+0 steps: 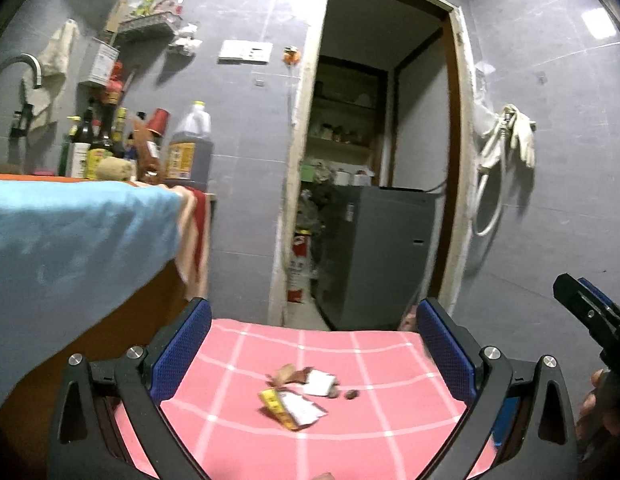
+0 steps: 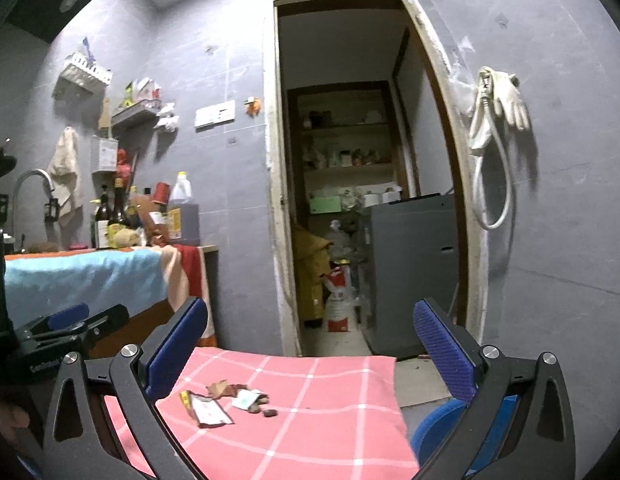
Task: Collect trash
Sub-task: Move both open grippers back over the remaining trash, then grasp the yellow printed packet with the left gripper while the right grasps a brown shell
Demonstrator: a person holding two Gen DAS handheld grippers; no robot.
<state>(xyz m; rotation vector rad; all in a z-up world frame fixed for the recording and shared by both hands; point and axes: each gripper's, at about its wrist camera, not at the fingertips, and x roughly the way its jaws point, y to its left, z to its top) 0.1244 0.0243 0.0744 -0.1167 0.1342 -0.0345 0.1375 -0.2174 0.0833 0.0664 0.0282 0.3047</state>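
Presently, left gripper (image 1: 312, 344) and right gripper (image 2: 310, 344) both stand wide, nothing between the pads. The trash (image 1: 299, 394), wrappers and what may be nutshells, lies mid-way on the pink checked cloth (image 1: 390, 420).

Pink check, blue pads, grey walls

The cloth (image 1: 370, 432) on the bench is pink with a white grid; the wrapper (image 1: 291, 406) on it is yellow and white. Each hand-held gripper has a black frame with blue textured pads (image 1: 444, 344). The towel (image 1: 69, 232) is light blue, and the wall tiles (image 2: 570, 240) are grey.
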